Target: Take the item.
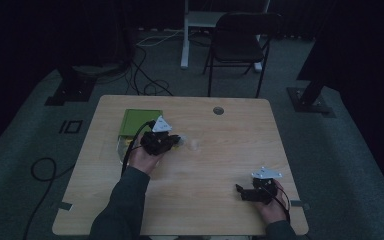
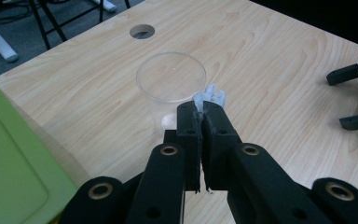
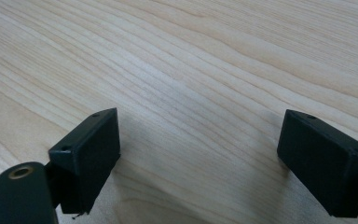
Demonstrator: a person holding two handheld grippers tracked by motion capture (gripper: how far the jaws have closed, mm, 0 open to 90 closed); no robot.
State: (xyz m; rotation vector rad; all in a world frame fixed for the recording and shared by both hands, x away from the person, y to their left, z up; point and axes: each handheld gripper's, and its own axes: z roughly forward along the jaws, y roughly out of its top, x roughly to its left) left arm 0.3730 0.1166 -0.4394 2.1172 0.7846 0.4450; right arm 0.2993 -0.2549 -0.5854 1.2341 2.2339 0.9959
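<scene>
My left gripper (image 2: 200, 114) is shut on a small pale blue-white crumpled piece (image 2: 209, 97) that sticks out past the jaw tips. Just beyond it stands a clear plastic cup (image 2: 171, 77), upright, with a small white thing (image 2: 168, 121) showing through its wall near the bottom. From above, the left gripper (image 1: 174, 140) sits at the table's middle left, with the cup (image 1: 194, 145) faint to its right. My right gripper (image 1: 240, 191) rests near the front right edge, open. In its own view the right gripper (image 3: 200, 154) has bare wood between its jaws.
A green flat lid or box (image 1: 140, 122) lies left of the left gripper, with a clear container (image 1: 122, 147) at its near side. The wooden table (image 1: 220, 165) has a round cable hole (image 1: 218, 110) at the back. A black chair (image 1: 240, 42) stands behind.
</scene>
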